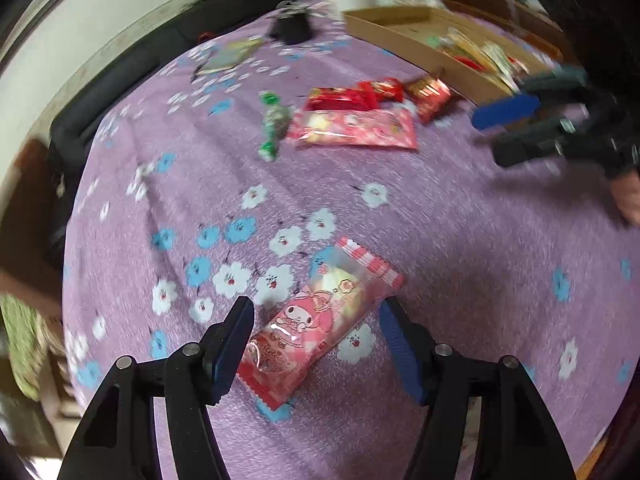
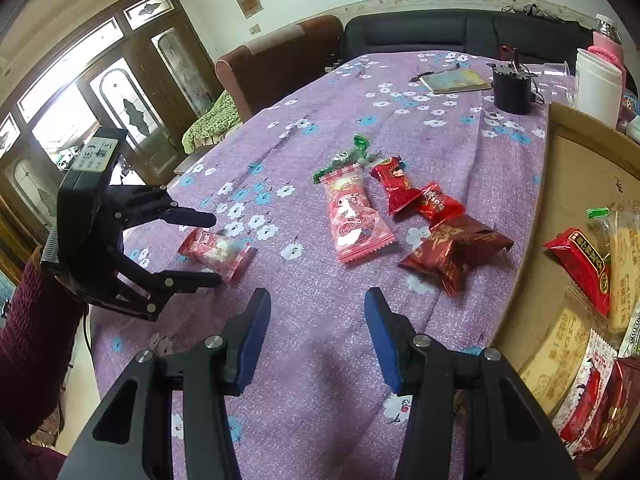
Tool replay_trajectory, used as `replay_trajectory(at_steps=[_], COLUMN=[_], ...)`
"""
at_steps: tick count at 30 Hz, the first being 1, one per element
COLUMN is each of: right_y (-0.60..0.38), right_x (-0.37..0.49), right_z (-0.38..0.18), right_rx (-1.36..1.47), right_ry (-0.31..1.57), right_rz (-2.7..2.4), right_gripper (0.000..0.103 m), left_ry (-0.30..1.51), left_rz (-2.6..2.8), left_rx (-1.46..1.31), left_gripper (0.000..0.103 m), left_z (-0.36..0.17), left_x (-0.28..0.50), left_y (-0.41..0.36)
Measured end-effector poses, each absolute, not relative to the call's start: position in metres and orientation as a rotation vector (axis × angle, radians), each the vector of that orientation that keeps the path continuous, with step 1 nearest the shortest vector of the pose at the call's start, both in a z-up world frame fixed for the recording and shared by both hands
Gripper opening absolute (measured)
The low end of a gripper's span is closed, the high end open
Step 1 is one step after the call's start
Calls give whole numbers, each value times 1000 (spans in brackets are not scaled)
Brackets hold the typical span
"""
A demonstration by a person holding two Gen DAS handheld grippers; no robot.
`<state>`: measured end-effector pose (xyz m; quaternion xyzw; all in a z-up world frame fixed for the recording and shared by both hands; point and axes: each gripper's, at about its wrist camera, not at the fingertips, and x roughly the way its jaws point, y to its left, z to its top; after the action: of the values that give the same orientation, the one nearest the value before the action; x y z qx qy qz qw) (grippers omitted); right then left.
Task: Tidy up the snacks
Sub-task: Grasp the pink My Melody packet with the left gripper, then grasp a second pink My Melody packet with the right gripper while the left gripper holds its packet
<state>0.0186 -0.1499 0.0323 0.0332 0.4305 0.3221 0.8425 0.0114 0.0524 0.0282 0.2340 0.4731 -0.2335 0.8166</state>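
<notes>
One pink snack packet [image 1: 320, 320] flat, lying diagonally between spread left gripper [image 1: 316, 308] jaws, untouched; right gripper [image 2: 316, 304] jaws spread, empty.

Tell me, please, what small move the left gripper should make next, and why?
Probably close the left gripper on the pink snack packet: the packet lies flat on the purple cloth between the open jaws, which do not yet press it, and the cardboard tray of sorted snacks waits nearby.

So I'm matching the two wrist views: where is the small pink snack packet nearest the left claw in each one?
Left wrist: pink snack packet lies low centre, between the open left claw fingers.
Right wrist: the packet is at mid-left, between the left claw fingers.
Shared landmark: cardboard box.
</notes>
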Motion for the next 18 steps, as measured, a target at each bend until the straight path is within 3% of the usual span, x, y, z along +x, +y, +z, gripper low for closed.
replay_trajectory(at_steps=[1, 4, 6, 13, 18], right_y=[-150, -150, -149, -142, -143], right_x=[19, 20, 19, 17, 27], right_z=[32, 32, 31, 29, 34], right_rx=[72, 75, 65, -1, 18], right_ry=[910, 913, 911, 890, 916], right_rz=[680, 681, 677, 631, 573], right_gripper=[48, 48, 48, 48, 48], left_ry=[1000, 1010, 1019, 962, 872], left_rz=[-461, -346, -261, 9, 65], left_rx=[479, 359, 246, -41, -7], left_gripper=[56, 38, 32, 32, 32], left_z=[28, 28, 27, 20, 15], left_x=[12, 9, 7, 25, 22], left_y=[55, 64, 70, 69, 59])
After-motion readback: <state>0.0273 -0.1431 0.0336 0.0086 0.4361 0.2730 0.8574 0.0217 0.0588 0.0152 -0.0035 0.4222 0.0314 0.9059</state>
